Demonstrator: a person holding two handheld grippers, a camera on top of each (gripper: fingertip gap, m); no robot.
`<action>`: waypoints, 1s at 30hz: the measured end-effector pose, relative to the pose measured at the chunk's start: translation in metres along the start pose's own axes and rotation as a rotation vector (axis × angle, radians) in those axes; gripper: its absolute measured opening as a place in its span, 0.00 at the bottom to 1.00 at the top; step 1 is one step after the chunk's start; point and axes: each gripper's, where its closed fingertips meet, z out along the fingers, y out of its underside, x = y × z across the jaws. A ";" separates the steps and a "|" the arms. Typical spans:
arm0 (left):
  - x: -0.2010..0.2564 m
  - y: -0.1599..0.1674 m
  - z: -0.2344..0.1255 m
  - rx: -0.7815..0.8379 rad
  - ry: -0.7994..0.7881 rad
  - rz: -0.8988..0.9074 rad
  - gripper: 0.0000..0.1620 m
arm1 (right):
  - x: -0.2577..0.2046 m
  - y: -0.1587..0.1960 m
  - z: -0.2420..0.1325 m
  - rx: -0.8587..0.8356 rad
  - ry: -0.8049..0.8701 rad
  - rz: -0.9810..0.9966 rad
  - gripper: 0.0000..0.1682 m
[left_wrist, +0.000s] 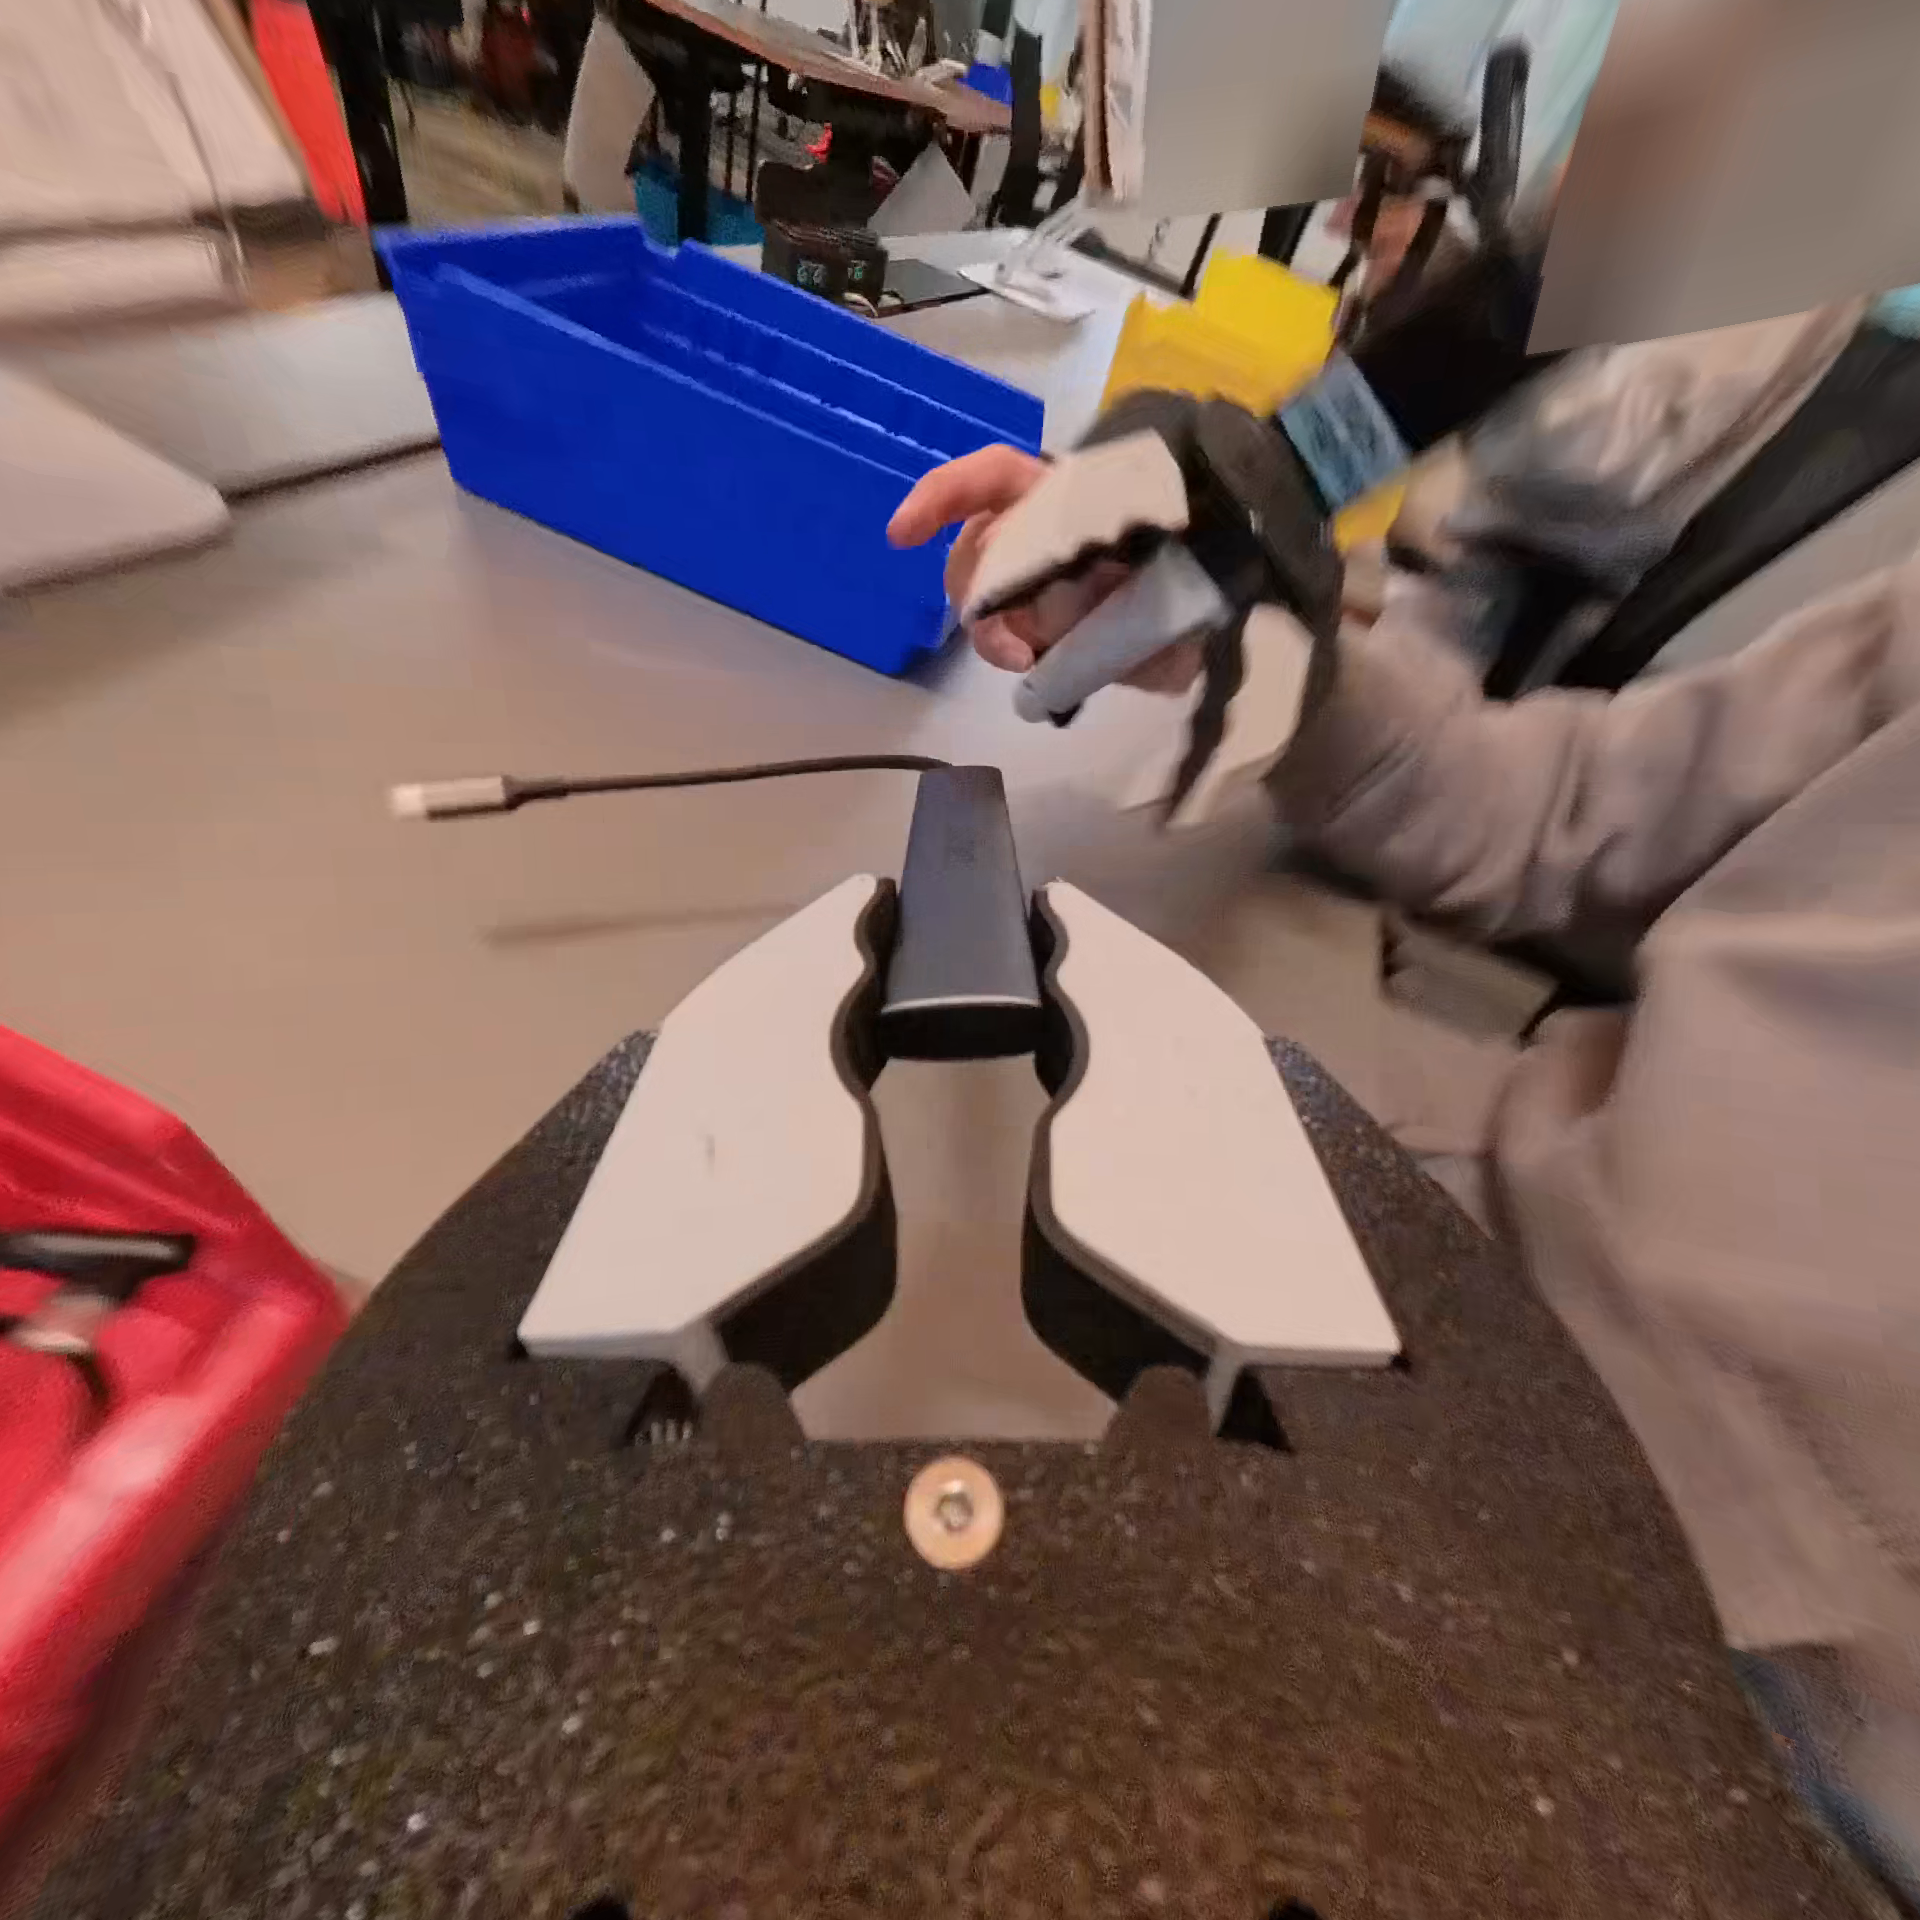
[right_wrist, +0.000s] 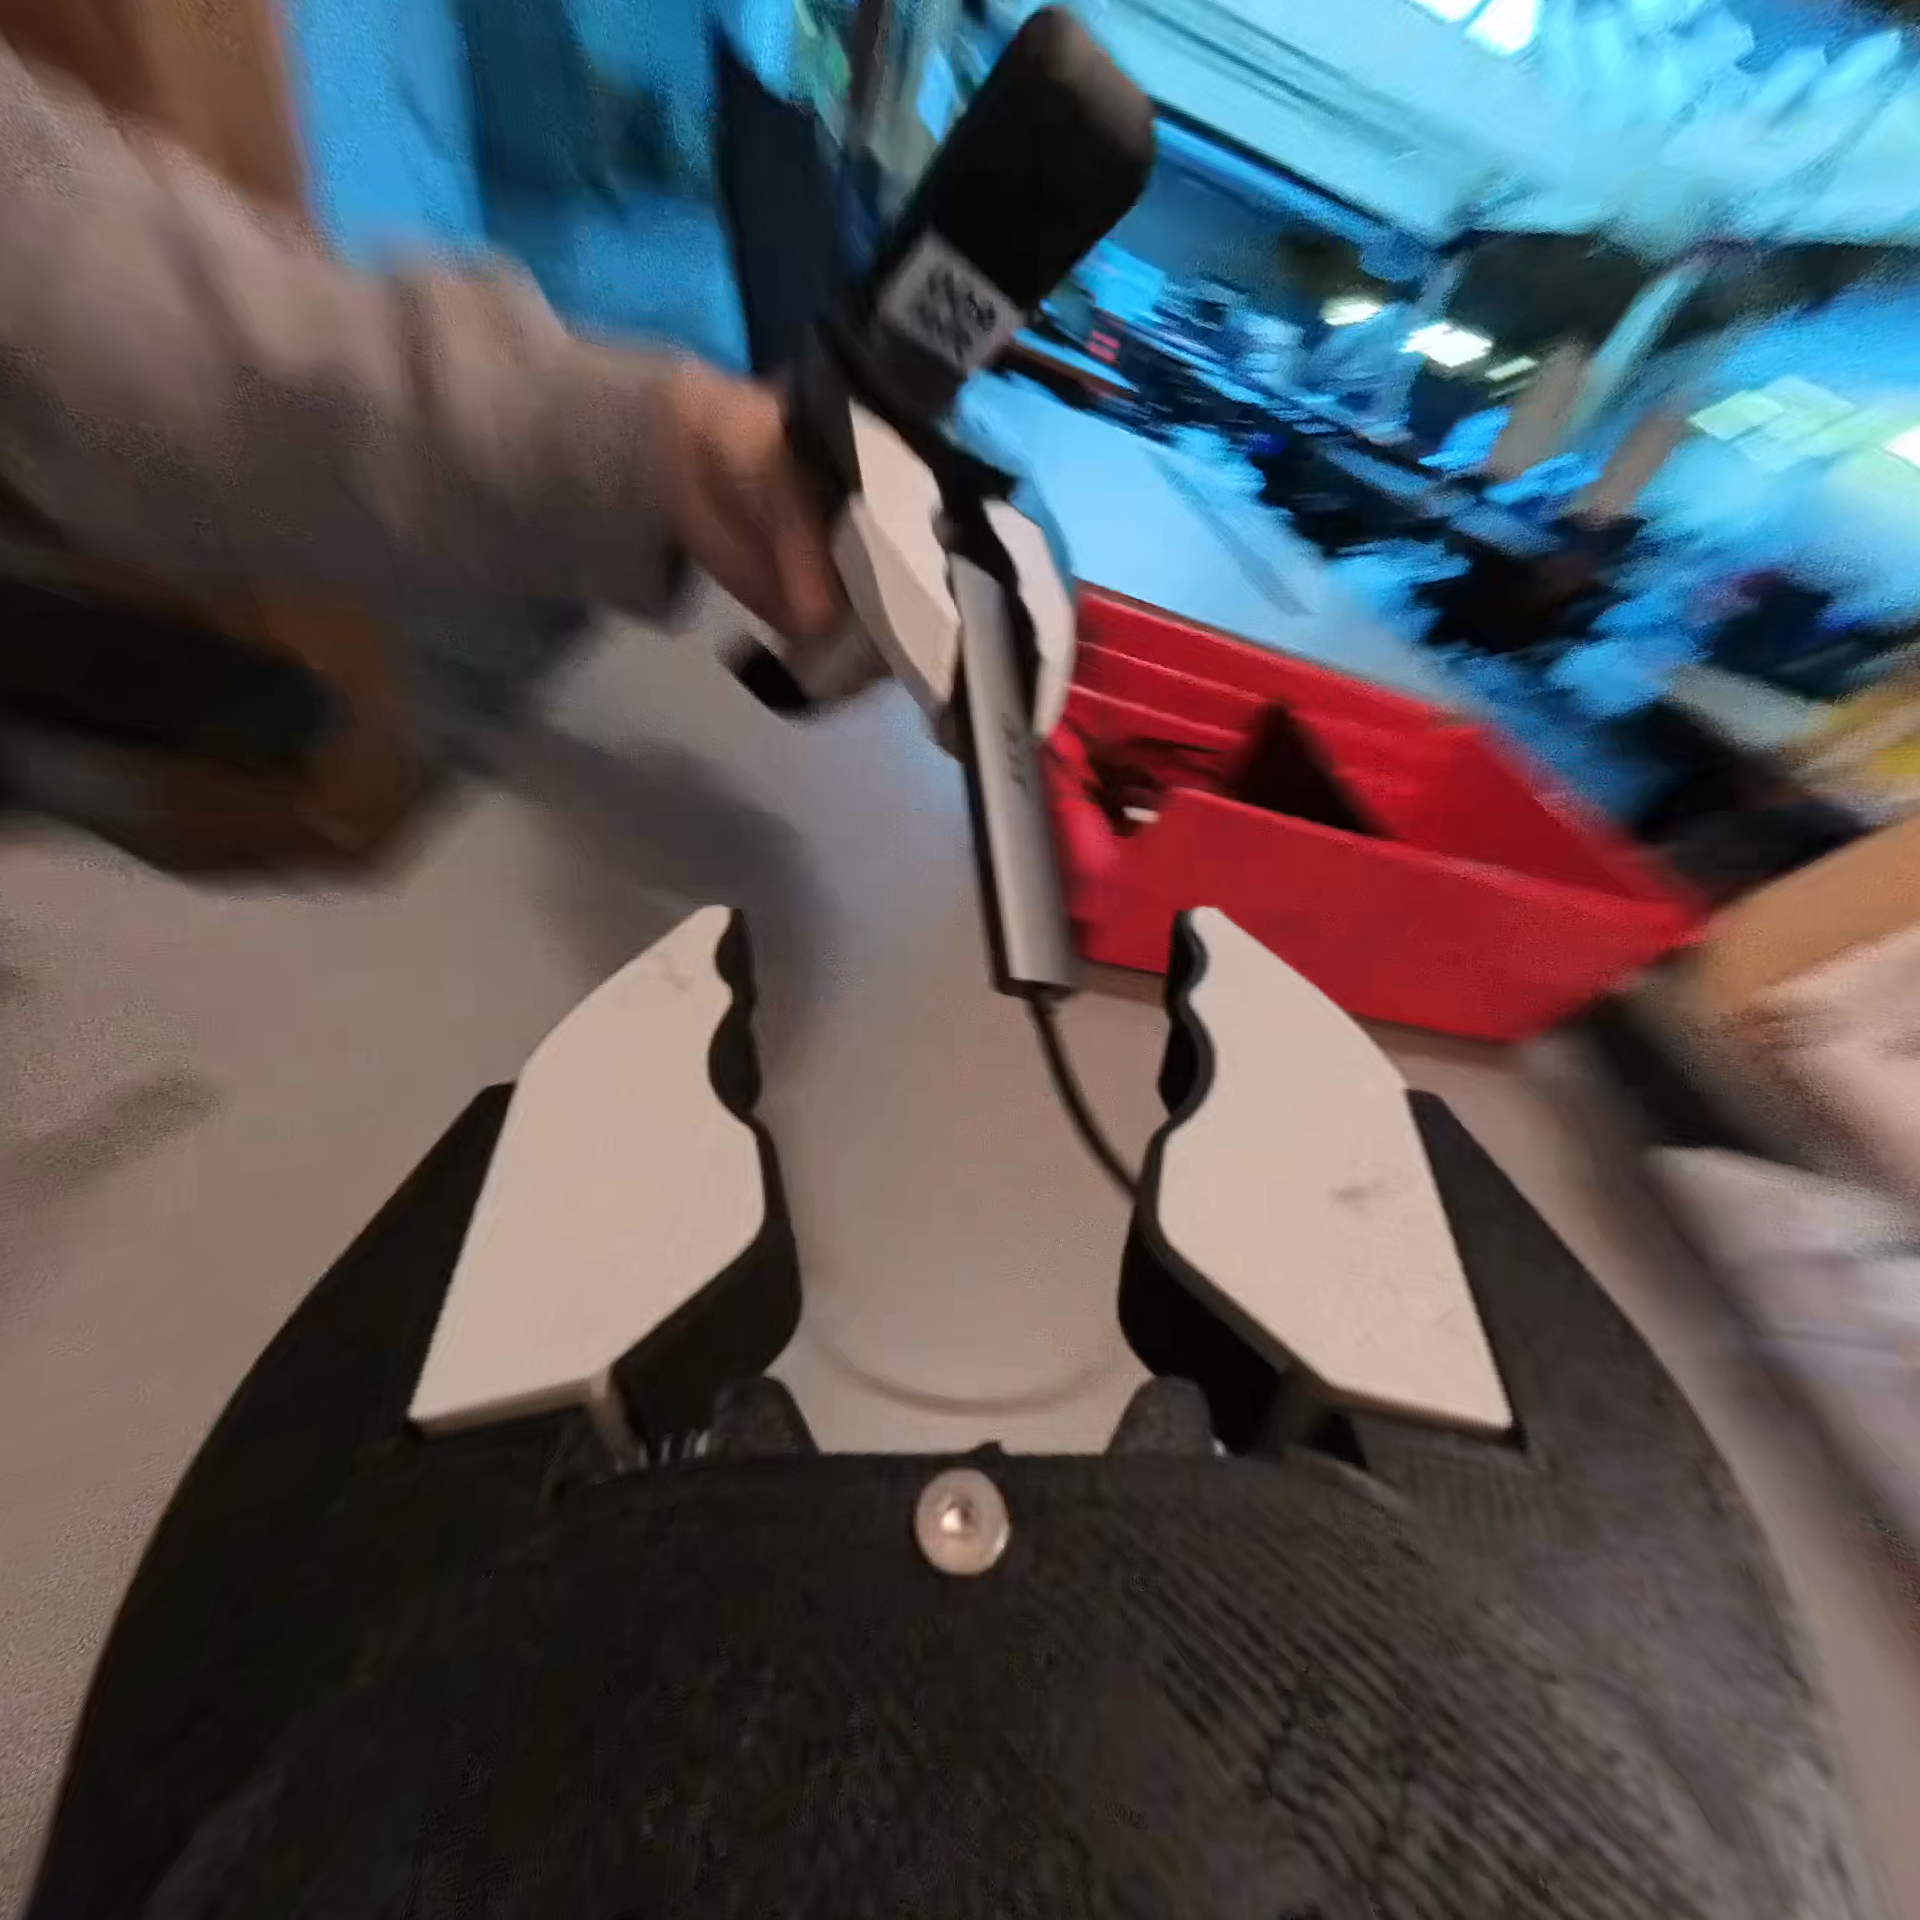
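My left gripper (left_wrist: 958, 914) is shut on a dark grey slim hub (left_wrist: 958, 883) and holds it above the grey table (left_wrist: 312, 748). A thin black cable (left_wrist: 707, 774) runs from the hub's far end to the left and ends in a silver plug (left_wrist: 447, 798) in the air. The right wrist view shows the same hub (right_wrist: 1013, 831) hanging from the left gripper (right_wrist: 987, 623), with its cable (right_wrist: 1081, 1101) trailing toward my right gripper (right_wrist: 961, 935). My right gripper is open and empty just below the hub. It also shows in the left wrist view (left_wrist: 1091, 582), held by a hand.
A blue bin (left_wrist: 707, 436) stands on the table ahead of the left gripper, a yellow bin (left_wrist: 1226, 332) behind it. A red bin (left_wrist: 125, 1351) with dark items is at lower left; it shows in the right wrist view (right_wrist: 1351, 831) too. A person's grey sleeve (left_wrist: 1558, 790) fills the right.
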 end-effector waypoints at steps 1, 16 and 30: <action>0.003 -0.002 0.000 0.009 0.009 0.080 0.15 | -0.004 -0.007 -0.004 0.051 -0.078 0.158 0.46; 0.021 -0.015 0.043 0.176 0.154 0.341 0.15 | 0.014 0.008 0.008 0.018 0.053 0.167 0.38; 0.018 -0.018 0.048 0.310 0.229 0.309 0.15 | 0.011 0.006 0.007 0.208 -0.060 0.372 0.15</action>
